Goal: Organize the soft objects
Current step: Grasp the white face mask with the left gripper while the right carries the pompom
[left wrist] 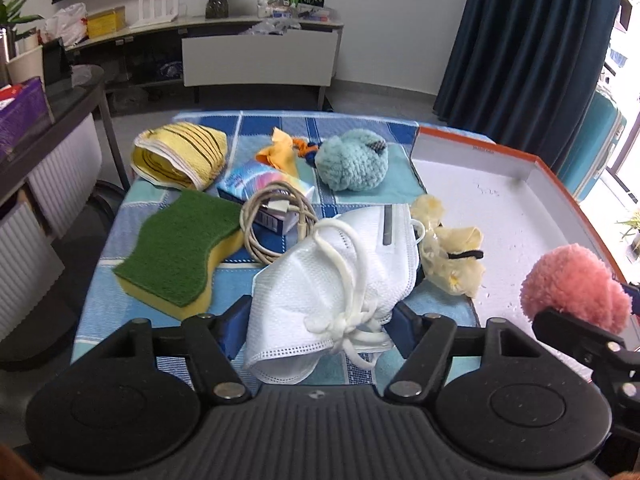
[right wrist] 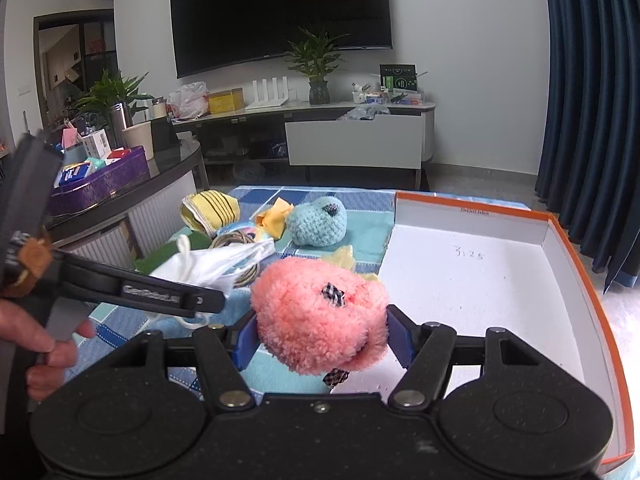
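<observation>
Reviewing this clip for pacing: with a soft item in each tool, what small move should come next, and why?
Probably carry the right tool a little further over the white box and release the pink pompom there. The pompom is gripped between its pads at the box's near edge, and the box is bare. The left tool has the white mask between its pads, over the blue cloth, so it can follow.
</observation>
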Available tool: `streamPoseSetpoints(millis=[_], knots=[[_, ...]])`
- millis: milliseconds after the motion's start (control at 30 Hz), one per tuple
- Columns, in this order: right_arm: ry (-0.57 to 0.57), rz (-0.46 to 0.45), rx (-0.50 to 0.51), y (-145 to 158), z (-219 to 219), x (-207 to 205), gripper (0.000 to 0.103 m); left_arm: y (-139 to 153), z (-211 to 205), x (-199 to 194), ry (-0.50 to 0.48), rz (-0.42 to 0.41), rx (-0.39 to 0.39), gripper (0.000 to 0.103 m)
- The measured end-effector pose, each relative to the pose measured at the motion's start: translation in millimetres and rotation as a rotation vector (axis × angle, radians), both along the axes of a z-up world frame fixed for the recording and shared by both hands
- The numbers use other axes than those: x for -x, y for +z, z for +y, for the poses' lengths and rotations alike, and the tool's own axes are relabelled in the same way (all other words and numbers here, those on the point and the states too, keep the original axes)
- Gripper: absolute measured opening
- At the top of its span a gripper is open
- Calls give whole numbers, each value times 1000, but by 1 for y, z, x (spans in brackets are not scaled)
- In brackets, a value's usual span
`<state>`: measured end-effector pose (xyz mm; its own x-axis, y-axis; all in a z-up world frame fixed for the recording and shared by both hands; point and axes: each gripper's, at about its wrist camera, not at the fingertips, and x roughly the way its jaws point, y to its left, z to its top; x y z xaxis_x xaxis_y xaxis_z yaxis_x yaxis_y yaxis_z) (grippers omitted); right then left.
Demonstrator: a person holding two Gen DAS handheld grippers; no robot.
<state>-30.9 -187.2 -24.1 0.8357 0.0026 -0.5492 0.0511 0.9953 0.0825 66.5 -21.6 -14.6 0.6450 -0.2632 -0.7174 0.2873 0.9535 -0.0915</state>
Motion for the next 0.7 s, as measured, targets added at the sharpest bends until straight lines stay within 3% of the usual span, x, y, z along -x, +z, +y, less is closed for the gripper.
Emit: streamPoseSetpoints(millis=[367, 700], knots=[[-43, -28, -5, 18, -18, 1, 78, 24, -12, 13, 58, -16, 36, 71], [-113, -40, -4, 27, -45, 7, 78, 36, -38, 14, 13, -33, 60, 71]])
